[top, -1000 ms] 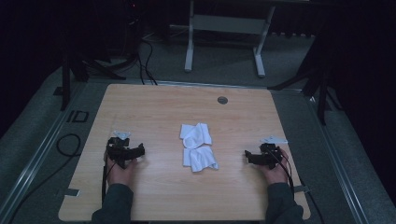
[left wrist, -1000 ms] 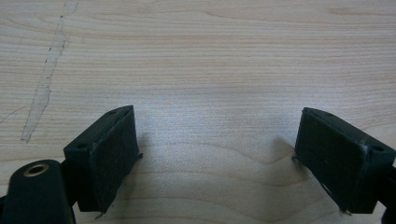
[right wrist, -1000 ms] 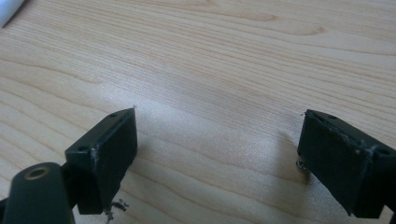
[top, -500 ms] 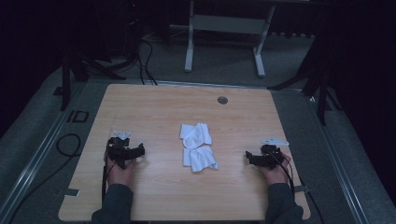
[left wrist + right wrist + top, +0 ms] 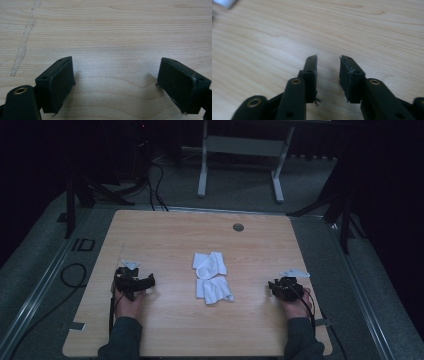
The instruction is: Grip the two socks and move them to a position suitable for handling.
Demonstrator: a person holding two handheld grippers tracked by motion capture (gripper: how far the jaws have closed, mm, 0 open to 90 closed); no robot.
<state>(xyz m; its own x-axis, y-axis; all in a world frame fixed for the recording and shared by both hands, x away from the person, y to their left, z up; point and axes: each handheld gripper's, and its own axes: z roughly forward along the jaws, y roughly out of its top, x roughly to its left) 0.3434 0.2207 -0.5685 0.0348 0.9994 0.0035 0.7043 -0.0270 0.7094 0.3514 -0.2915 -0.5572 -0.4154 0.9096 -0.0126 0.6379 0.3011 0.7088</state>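
A crumpled white cloth (image 5: 212, 277) lies in the middle of the wooden table (image 5: 165, 235). My left gripper (image 5: 150, 281) rests on the table to the cloth's left, a hand behind it. Its jaws stand wide open over bare wood (image 5: 116, 62). My right gripper (image 5: 272, 286) rests to the cloth's right, pointing toward it. Its jaws have just been closing. A narrow gap is left, with nothing between them but bare wood (image 5: 328, 60). Both grippers are well apart from the cloth.
A round grommet (image 5: 238, 227) sits near the table's far edge. A white metal stand (image 5: 240, 145) is on the floor beyond the table. A black cable loop (image 5: 70, 275) lies on the floor at the left.
The right gripper's jaws have drawn closer together, and it looks more compact in the high view. Both hands and the cloth stay where they were.
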